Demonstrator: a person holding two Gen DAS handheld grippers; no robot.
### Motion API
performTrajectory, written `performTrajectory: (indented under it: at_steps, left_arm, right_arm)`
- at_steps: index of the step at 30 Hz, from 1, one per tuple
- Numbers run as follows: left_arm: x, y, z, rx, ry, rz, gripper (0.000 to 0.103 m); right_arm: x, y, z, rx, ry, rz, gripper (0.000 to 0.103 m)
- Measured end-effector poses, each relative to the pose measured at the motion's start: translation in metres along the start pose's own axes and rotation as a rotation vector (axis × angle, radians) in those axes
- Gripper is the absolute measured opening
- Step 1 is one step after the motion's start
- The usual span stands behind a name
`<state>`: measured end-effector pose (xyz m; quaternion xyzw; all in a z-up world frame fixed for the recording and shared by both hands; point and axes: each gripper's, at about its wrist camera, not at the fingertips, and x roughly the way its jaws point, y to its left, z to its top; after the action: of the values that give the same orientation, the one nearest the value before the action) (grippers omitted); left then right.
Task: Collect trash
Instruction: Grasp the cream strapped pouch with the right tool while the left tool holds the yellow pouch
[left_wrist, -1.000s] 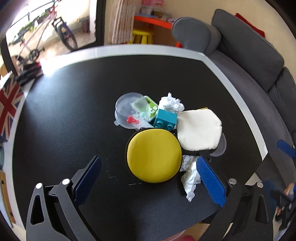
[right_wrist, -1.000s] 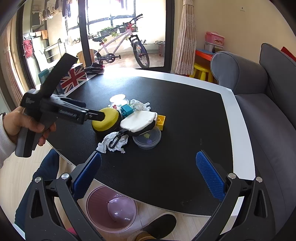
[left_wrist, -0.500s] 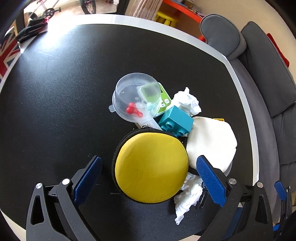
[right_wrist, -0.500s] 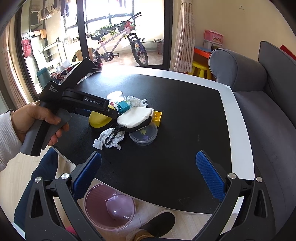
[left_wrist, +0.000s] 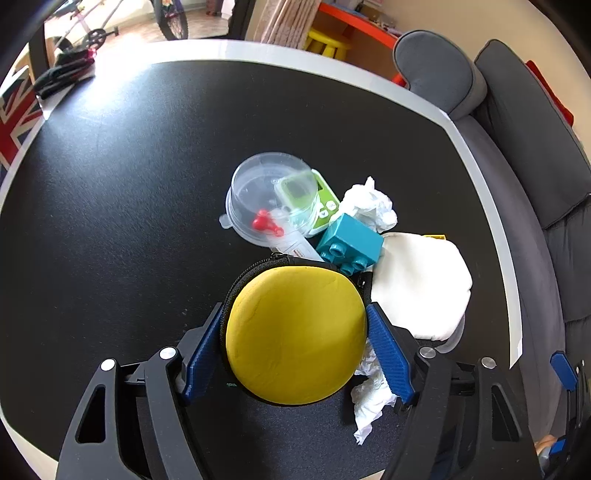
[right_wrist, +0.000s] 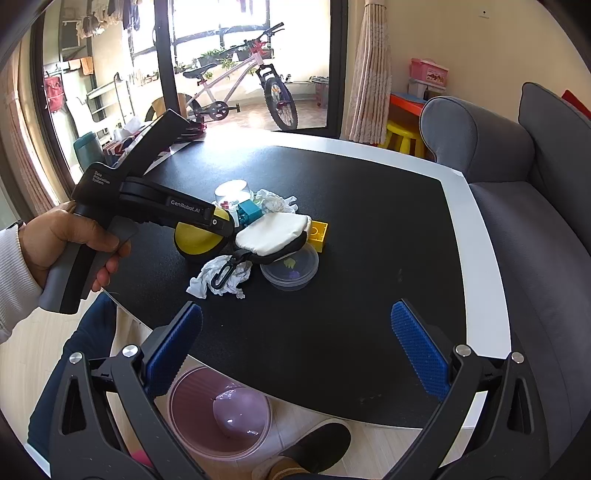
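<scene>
Hand-held gripper (left_wrist: 295, 347) over black table (left_wrist: 129, 221)

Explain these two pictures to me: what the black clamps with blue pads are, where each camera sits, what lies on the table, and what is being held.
There is no robot here. A person holds a hand-squeezed gripper in each hand, with a camera on each looking along its jaws.

One picture looks from the left gripper. Its jaws are closing around a round yellow pouch, one blue pad on each side.

The other looks from the right gripper, open over the table's near edge and holding nothing. It also shows the left hand on its grip.

Around the pouch lie a white pouch, crumpled tissues, a clear tub, a teal block and a yellow block. A pink bin stands on the floor.
</scene>
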<state>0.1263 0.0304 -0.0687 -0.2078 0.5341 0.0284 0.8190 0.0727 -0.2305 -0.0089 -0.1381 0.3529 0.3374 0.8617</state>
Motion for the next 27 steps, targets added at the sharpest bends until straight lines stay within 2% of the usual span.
performTrajectory:
  at_steps: [12,18,27]
  left_arm:
    - [-0.055,-0.014,-0.004,0.127,-0.149,0.027,0.072]
    - [-0.081,-0.016,-0.012,0.179,-0.208,0.039,0.072]
    - [-0.093,-0.008,-0.024,0.199,-0.243,0.04,0.072]
  right_arm:
    - [0.017,-0.005,0.023,0.04,0.029,0.007,0.1]
    - [0.042,-0.013,0.049,0.097,0.096,0.023,0.1]
    - [0.093,-0.025,0.078,0.216,0.242,0.128,0.1]
